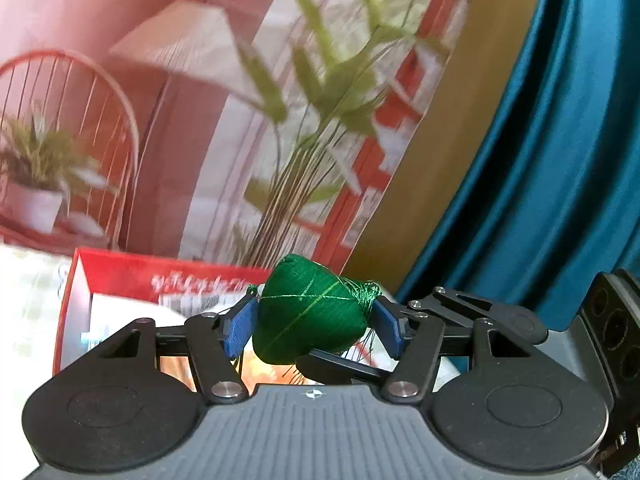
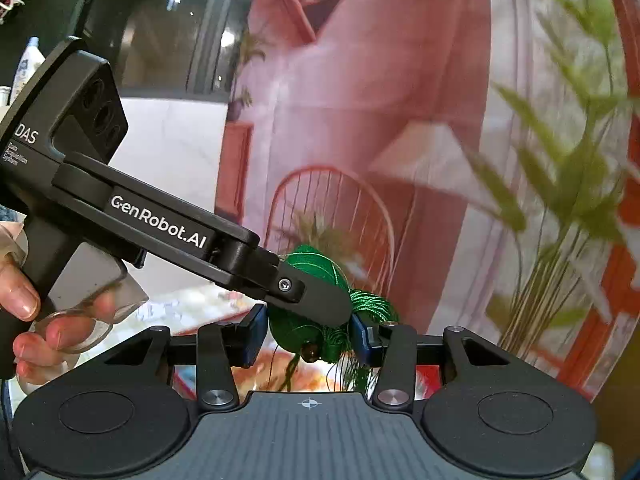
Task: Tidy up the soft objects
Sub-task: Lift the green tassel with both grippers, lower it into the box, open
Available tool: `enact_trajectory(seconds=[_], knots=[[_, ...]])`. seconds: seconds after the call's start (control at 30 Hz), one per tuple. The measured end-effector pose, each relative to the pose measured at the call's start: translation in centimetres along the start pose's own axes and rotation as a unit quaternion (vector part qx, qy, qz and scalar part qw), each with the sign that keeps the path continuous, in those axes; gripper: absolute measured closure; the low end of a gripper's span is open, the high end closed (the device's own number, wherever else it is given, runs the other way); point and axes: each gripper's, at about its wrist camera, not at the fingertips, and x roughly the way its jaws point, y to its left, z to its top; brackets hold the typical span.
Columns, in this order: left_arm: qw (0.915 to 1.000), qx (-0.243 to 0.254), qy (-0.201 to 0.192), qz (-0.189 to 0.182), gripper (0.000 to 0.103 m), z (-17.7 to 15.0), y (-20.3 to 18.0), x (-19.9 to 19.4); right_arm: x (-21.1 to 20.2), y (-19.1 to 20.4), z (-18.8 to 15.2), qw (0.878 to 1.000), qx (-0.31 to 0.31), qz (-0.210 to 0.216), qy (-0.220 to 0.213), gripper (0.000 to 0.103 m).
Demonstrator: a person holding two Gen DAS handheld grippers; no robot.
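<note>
pink printed backdrop (image 1: 120,40) behind green thread-wrapped pouch (image 1: 310,312), clamped between both tools' (image 1: 312,320) (image 2: 308,338) blue pads

A staged recording corner is suggested: a printed interior backdrop (image 1: 240,100) is hung beside a teal curtain (image 1: 560,160).

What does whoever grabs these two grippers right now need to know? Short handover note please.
Left gripper: shut on the green thread-wrapped ornament, blue pads pressing its body from both sides.
Right gripper: closed around the ornament's tassel end; whether the pads truly pinch it cannot be told.
The left gripper's finger crosses the right wrist view, so both tools meet at the same piece.
Ornament is held in the air above a red printed box; a blue curtain hangs to the right.
Done: ornament picked up. Left: set it down where it belongs; no destination is clearly in view.
</note>
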Motion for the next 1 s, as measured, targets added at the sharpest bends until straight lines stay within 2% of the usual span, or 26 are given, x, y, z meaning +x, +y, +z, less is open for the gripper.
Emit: enact_trajectory(seconds=[0.2,0.37,0.5,0.57,0.63,0.8,1.0], knots=[[0.9995,-0.014,0.024,0.012,0.038,-0.8,1.7,1.8,2.7,-0.7,-1.9,0.999,0.026,0.009,0.040,0.062],[0.9991,-0.028,0.018,0.028,0.038,-0.8,2.8,2.5,4.4,-1.1,-2.3,0.998,0.035,0.009,0.052,0.062],[0.9980,-0.010,0.003,0.062,0.038,-0.6,2.6,2.5,6.0,-1.3,-3.0,0.996,0.044,-0.033,0.069,0.061],[0.9976,-0.003,-0.001,0.069,0.037,-0.5,2.6,2.3,6.6,-1.5,-3.5,0.993,0.056,-0.059,0.081,0.054],[0.9969,0.001,-0.002,0.078,0.037,-0.6,2.7,2.0,6.5,-1.8,-4.2,0.992,0.071,-0.065,0.084,0.050],[0.9957,0.006,-0.005,0.093,0.037,-1.1,3.1,0.7,5.1,-2.0,-5.1,0.990,0.085,-0.073,0.088,0.050],[0.9944,0.020,-0.003,0.104,0.035,-2.3,2.8,-1.9,1.9,-1.3,-5.5,0.988,0.110,-0.087,0.069,0.048]])
